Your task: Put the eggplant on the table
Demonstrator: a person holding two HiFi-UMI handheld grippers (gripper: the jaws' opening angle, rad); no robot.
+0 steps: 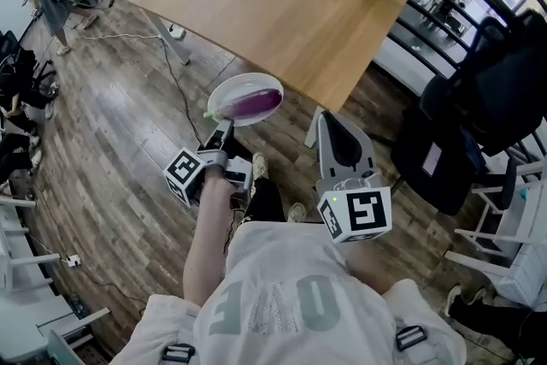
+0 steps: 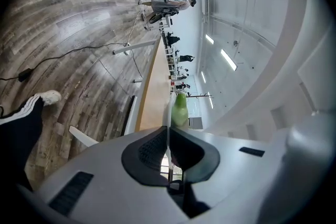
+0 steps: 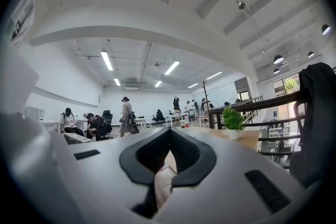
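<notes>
Pinching the near rim of a white plate (image 1: 231, 88) with the left gripper (image 1: 224, 126), jaws closed tight on the thin edge. Holding the eggplant (image 1: 255, 103) on that plate, purple body to the right and green stem to the left, above the wooden floor (image 1: 111, 141) just near of the table's (image 1: 282, 4) near corner, not on the tabletop. Keeping the right gripper (image 1: 325, 120) off to the right, jaws shut together on nothing.

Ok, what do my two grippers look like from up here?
The left gripper and right gripper are pale grey shells with black ribbed fingers. Each carries a white cube of black square markers. The left forearm shows no sleeve. The shirt is light grey with lettering.
</notes>
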